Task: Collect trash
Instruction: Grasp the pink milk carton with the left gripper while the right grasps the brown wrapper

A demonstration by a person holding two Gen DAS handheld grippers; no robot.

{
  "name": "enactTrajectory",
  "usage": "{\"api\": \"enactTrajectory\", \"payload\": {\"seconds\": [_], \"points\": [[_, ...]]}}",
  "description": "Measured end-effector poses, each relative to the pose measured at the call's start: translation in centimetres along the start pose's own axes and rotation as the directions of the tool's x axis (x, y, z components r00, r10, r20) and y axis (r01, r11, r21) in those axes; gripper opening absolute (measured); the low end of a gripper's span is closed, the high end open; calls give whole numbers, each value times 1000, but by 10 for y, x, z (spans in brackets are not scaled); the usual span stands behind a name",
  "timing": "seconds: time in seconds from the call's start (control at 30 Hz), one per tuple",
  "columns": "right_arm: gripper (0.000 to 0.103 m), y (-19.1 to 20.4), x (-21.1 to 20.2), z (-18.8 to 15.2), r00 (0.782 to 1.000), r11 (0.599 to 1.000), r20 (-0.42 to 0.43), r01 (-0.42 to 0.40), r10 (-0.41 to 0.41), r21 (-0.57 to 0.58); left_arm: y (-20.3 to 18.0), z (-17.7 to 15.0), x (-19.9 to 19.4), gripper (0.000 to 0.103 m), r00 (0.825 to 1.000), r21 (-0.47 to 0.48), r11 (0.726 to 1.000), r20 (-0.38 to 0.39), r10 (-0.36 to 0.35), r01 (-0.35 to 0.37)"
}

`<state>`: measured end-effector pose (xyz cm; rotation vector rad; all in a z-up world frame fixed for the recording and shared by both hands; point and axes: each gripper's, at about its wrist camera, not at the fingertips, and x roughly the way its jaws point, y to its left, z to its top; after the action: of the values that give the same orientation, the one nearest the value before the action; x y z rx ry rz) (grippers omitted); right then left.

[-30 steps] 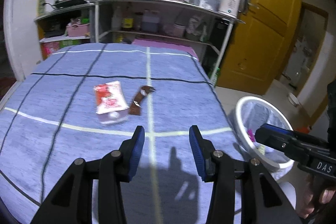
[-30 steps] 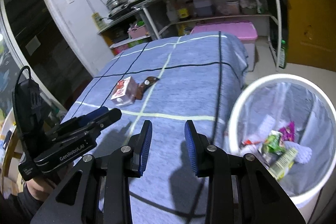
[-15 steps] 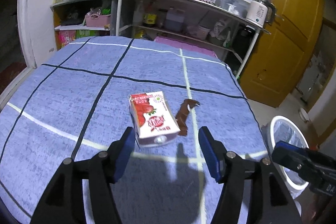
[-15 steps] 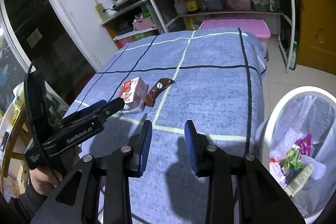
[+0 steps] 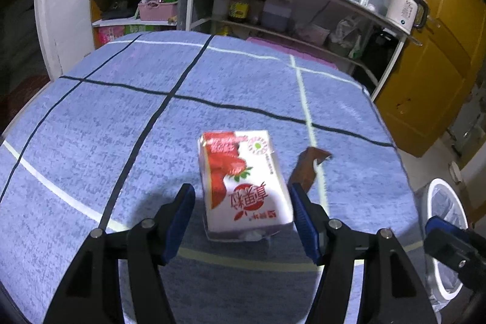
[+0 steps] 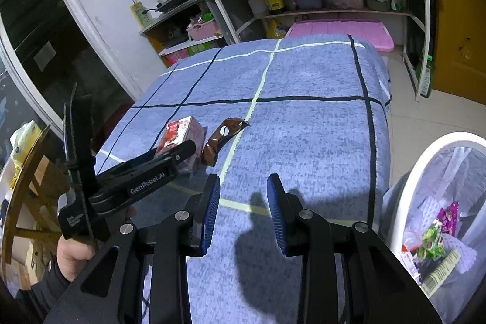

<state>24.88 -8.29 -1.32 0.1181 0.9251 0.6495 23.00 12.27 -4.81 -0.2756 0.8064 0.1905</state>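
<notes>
A pink-and-white strawberry milk carton [image 5: 246,187] lies on its side on the blue checked tablecloth [image 5: 121,117]. My left gripper [image 5: 242,193] is open around it: the carton sits between the blue pads, with a gap at the left pad and the right pad close to its edge. A brown snack wrapper [image 5: 306,169] lies just right of the carton. In the right wrist view the left gripper [image 6: 182,151] covers part of the carton [image 6: 182,129], next to the wrapper [image 6: 223,138]. My right gripper [image 6: 244,187] hovers open over bare cloth, holding nothing.
A white trash bin [image 6: 425,160] with a plastic liner stands on the floor off the table's right edge, with several wrappers [image 6: 434,236] inside. Shelves with bottles [image 5: 273,5] line the far wall. A pink storage box [image 6: 340,29] and a yellow door [image 5: 440,50] lie beyond.
My left gripper moved forward and down over the table and opened wider, so the carton now sits between its pads. My right gripper shifted from beside the bin to over the table.
</notes>
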Motion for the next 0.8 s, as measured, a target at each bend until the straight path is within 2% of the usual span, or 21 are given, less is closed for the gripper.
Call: {"api": "enactTrajectory", "payload": {"seconds": [0.1,0.37,0.8], "points": [[33,3,5,2,1000,1000,-7,1,-1,-4,6,-2,1,57,1000,-10,1000,-10,6,-6],[33,20,29,12,1000,1000,-30,-1,0,-17,25,-10,-16,56,1000,-35,999,21,-17,18],[33,40,93,28,995,1000,-95,29,-30,-8,65,-19,-40,56,998,-85,996,55,-30,34]]}}
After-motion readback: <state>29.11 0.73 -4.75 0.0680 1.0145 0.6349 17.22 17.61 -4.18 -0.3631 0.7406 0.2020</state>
